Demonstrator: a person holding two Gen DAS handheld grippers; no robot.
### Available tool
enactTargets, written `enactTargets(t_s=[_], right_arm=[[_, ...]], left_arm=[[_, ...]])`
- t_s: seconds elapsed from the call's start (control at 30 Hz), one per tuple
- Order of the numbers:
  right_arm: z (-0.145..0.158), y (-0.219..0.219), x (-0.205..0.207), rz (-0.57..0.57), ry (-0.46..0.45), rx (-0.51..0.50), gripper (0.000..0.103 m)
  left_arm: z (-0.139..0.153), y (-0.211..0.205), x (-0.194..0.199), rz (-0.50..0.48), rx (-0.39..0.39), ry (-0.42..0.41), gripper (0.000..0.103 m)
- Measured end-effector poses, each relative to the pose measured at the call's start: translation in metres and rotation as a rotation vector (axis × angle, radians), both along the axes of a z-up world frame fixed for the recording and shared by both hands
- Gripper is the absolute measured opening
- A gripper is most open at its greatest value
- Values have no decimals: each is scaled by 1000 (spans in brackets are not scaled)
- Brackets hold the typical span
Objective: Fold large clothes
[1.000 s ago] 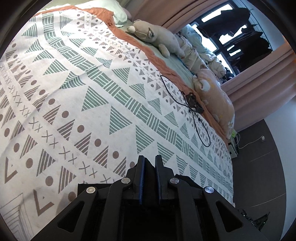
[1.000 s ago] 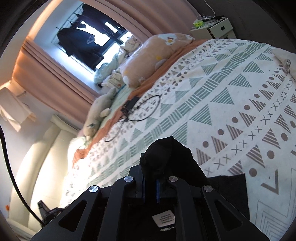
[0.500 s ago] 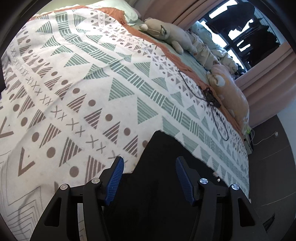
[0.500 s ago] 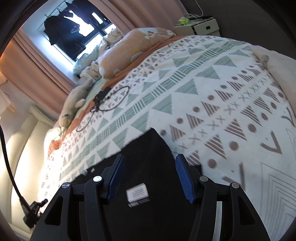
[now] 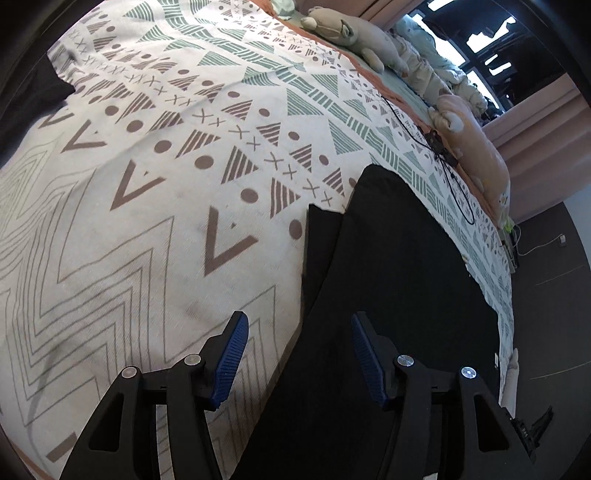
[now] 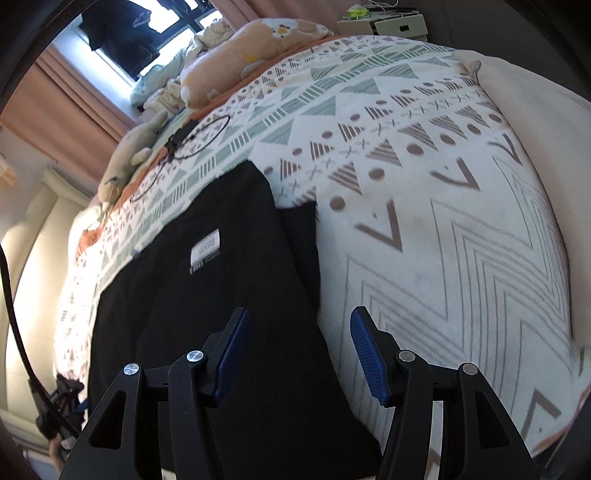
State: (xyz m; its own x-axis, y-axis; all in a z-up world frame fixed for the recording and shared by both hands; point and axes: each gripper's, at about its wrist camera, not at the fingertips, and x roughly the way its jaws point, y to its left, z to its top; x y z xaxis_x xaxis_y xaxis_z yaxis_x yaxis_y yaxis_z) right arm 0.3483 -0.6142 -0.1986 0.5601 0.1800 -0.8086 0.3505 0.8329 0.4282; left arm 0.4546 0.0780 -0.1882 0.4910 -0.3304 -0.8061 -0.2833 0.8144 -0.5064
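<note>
Left wrist view: left gripper [image 5: 297, 354] has its jaws spread wide, holding nothing; blue ribbed pads [image 5: 232, 356] hover above the bed, one over the bedspread, the other over the black garment [image 5: 388, 295].
Right wrist view: right gripper [image 6: 295, 352] likewise wide apart and empty; its left pad is over the garment, its right pad over bare bedspread.
Garment: black, matte, soft cloth lying flat on the patterned bedspread [image 6: 443, 221]; a white rectangular label [image 6: 205, 251] shows on its upper layer, and a narrower dark flap sticks out along one long edge.
Bedspread: white woven cloth printed with green and brown triangles, dots, crosses and grey chevrons.
Edges: garment's long side runs straight between each gripper's fingers.
Open room: broad bare bedspread beside the garment; plush toys [image 5: 347, 33] and a looped black cable [image 5: 458, 192] lie well apart at the far side.
</note>
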Motion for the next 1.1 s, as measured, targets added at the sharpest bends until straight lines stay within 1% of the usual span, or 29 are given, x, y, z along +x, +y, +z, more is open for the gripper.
enactTargets(t_s=[0.1, 0.3, 0.37, 0.43, 0.5, 0.6, 0.7, 0.8, 0.97, 1.0, 1.07, 1.1], right_arm=[[-4, 8, -14, 31, 23, 4, 57], [-10, 15, -44, 27, 59, -39, 57], [-15, 17, -54, 19, 77, -43, 57], [-22, 16, -65, 7, 95, -38, 55], [-28, 17, -71, 9, 114, -35, 49], [-29, 17, -83, 15, 116, -33, 46], [-18, 14, -90, -4, 106, -39, 46], [0, 13, -93, -13, 66, -55, 46], [31, 27, -86, 22, 7, -73, 46], [36, 34, -82, 43, -5, -76, 46], [43, 49, -76, 80, -16, -79, 46], [46, 58, -73, 96, -21, -80, 46]], left_arm=[[-5, 1, -17, -4, -9, 20, 58], [-16, -2, -47, -28, -28, 49, 58], [-19, -3, -56, -34, -34, 52, 53], [-21, -3, -62, -38, -43, 68, 47], [-24, -1, -67, -34, -59, 77, 47], [-28, 2, -71, -24, -100, 78, 47], [-32, 6, -70, -5, -170, 91, 47], [-37, 4, -67, 7, -237, 96, 47], [-41, 0, -60, 32, -274, 76, 47], [-42, 1, -60, 40, -277, 68, 46], [-40, 0, -61, 45, -260, 58, 27], [-39, -1, -61, 40, -257, 55, 20]])
